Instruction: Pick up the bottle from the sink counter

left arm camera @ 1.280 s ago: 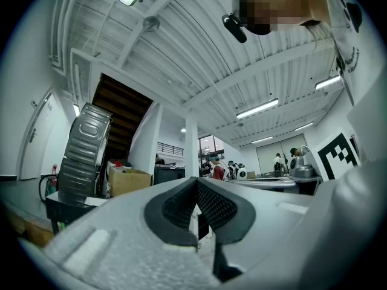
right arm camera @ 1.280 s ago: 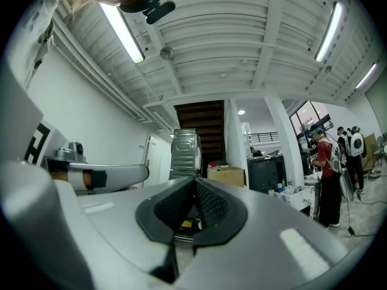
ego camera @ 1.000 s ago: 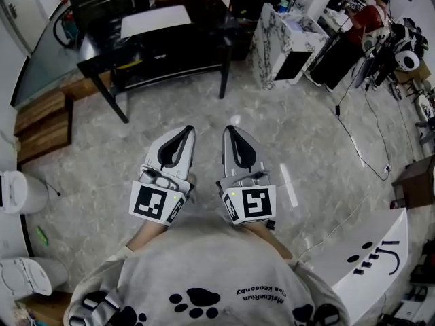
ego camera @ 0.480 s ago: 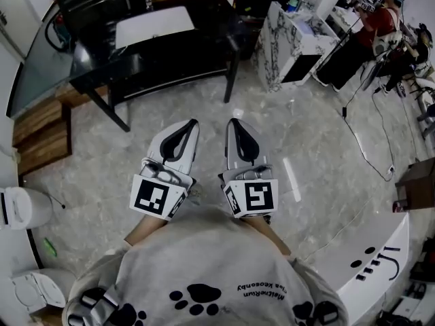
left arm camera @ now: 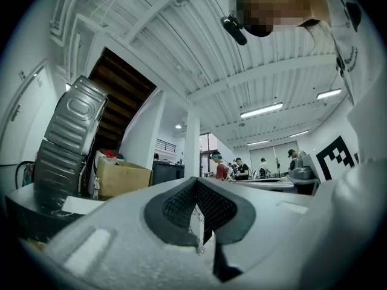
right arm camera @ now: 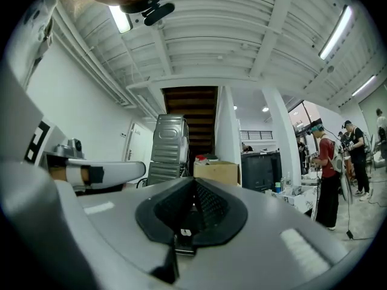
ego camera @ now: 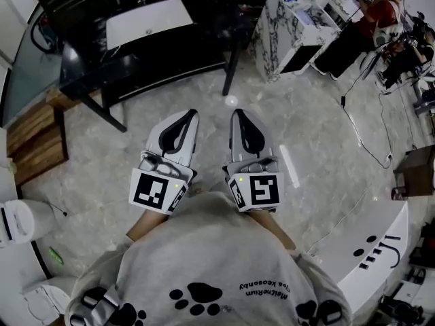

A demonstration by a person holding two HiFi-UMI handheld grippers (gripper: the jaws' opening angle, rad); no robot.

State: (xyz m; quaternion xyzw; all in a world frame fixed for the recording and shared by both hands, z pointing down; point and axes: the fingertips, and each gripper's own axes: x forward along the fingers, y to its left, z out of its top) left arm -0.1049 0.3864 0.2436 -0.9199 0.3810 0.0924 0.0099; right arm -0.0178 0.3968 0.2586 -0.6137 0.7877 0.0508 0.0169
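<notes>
Head view, approach to the work. I hold the left gripper (ego camera: 191, 114) and the right gripper (ego camera: 237, 113) side by side in front of my body over the marble floor (ego camera: 319, 148), both pointing forward. Left gripper view: the ribbed pads (left arm camera: 177, 207) are pressed together at the tip, with nothing between them. Right gripper view: its pads (right arm camera: 207, 203) likewise meet, and nothing is pinched. Neither tool touches anything.

Ahead and to the right stands a marble-patterned counter (ego camera: 284, 38), which I take for the sink counter. Ahead and to the left stands a black desk (ego camera: 95, 65) with a white sheet (ego camera: 146, 20) near its far edge.

The bottle cannot be fixed with certainty. A small teal thing (right arm camera: 277, 187) stands upright at the far end of the counter's top and may be the bottle, but it is too small to tell.

Governing relation: the counter lies well apart from both tools, forward and off to the right, so the right gripper is the nearer one. If the bottle stands upright, as I judge, its long axis is vertical, and the jaws, held level, would meet it from the side once spread. The task is at its opening step, the walk-up, and no grasp has begun.
</notes>
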